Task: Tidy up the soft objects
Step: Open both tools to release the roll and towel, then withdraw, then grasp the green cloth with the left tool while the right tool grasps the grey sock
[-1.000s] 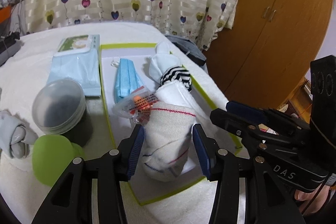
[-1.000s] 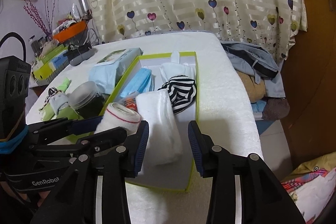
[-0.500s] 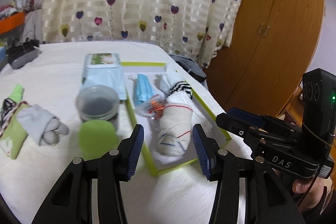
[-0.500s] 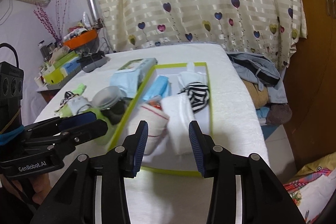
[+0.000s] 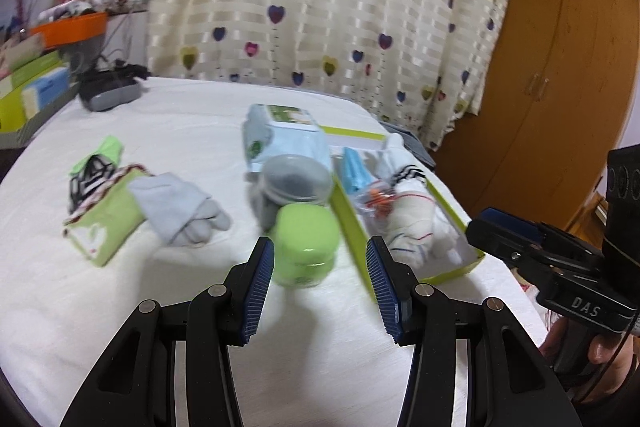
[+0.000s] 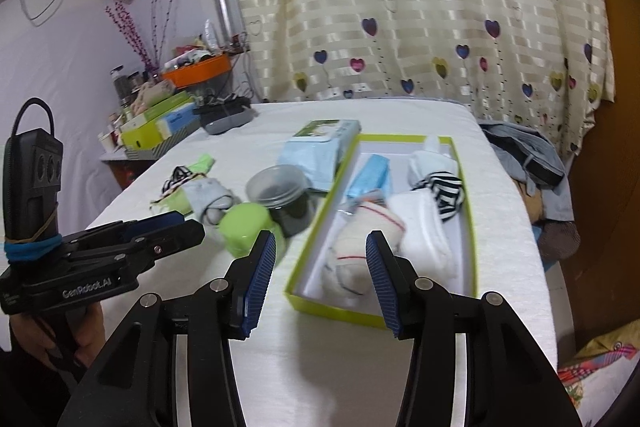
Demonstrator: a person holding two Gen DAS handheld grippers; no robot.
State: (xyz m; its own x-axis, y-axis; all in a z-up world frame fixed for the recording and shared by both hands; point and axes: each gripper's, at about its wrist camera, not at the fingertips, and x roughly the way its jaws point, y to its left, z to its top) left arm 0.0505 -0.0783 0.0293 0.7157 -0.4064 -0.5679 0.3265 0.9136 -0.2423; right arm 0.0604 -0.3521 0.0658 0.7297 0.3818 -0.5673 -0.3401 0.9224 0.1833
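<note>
A green-rimmed box (image 6: 303, 247) on the white bed holds a rolled white sock with red and blue stripes (image 6: 356, 247), a folded white sock (image 6: 420, 227), a black-and-white striped sock (image 6: 448, 191) and a blue mask pack (image 6: 370, 175). The box (image 5: 352, 203) and the striped roll (image 5: 412, 227) also show in the left wrist view. A grey sock bundle (image 5: 180, 211) lies loose to the left. My left gripper (image 5: 320, 275) is open and empty, back from the box. My right gripper (image 6: 320, 275) is open and empty above the box's near end.
A green-lidded jar (image 5: 306, 243) and a clear-lidded dark jar (image 5: 294, 183) stand left of the box. A wet-wipes pack (image 5: 284, 135) lies behind them. A green pouch with cords (image 5: 100, 199) lies far left. Clothes (image 6: 524, 155) hang off the bed's right edge. A wardrobe (image 5: 552, 67) stands at right.
Both grippers have pulled back and up from the box. The left one has let go of the striped sock roll, which now lies in the box, and swung left.
</note>
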